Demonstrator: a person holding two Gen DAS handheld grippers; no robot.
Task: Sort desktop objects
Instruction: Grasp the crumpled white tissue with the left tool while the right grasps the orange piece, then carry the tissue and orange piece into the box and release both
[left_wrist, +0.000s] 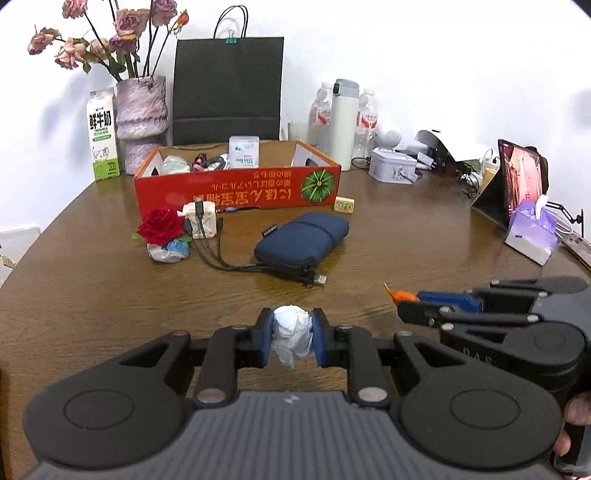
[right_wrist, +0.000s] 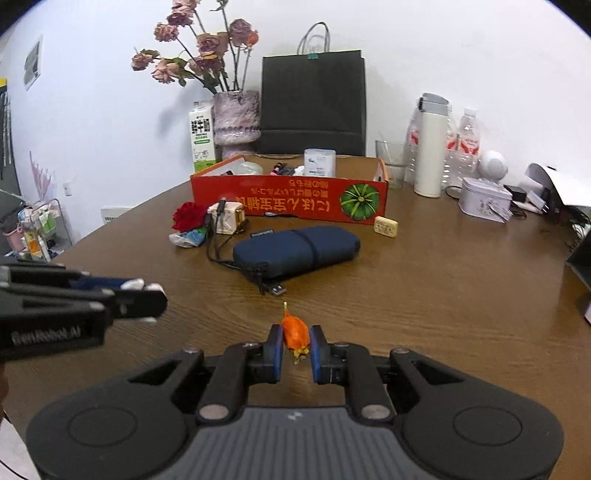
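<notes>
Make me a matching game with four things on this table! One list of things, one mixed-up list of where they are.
Things:
1. white crumpled paper
2. orange scrap
3. navy pouch
4. milk carton

Places:
A. beside the flower vase
B. in the left gripper
C. on the table in front of the red box
D. in the right gripper

Pairs: 1-B, 2-D, 3-C, 4-A

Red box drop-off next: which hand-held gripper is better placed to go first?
Probably left. The left hand-held gripper holds a crumpled tissue almost in line with the red box; the right hand-held gripper, holding an orange scrap, sits further right.
</notes>
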